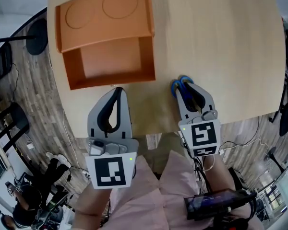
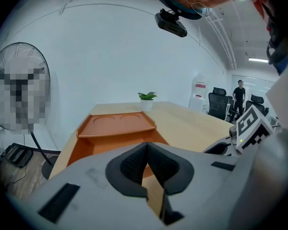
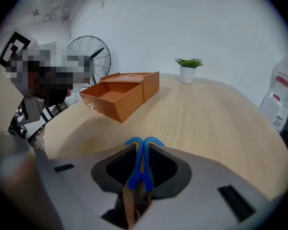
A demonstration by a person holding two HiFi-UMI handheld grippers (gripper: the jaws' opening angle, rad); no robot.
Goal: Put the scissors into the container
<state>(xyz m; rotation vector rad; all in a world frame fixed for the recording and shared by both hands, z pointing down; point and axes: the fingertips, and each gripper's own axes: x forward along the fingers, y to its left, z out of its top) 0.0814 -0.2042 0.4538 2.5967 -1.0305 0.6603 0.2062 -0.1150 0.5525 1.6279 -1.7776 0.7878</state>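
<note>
Blue-handled scissors (image 1: 181, 84) stick out of my right gripper (image 1: 186, 86), which is shut on them above the table's near edge; in the right gripper view the handles (image 3: 143, 153) point forward between the pads, blades hidden inside. The orange container (image 1: 110, 61), an open box with a raised lid, sits at the table's left, and shows at the left in the right gripper view (image 3: 116, 96). My left gripper (image 1: 116, 91) is shut with nothing in it, its tip just short of the container's near wall (image 2: 115, 143).
The light wooden table (image 1: 216, 42) stretches right of the container. A small potted plant (image 3: 188, 69) stands at its far end. A floor fan (image 2: 19, 87) is off the table's left side. Office chairs and a person (image 2: 238, 94) are far behind.
</note>
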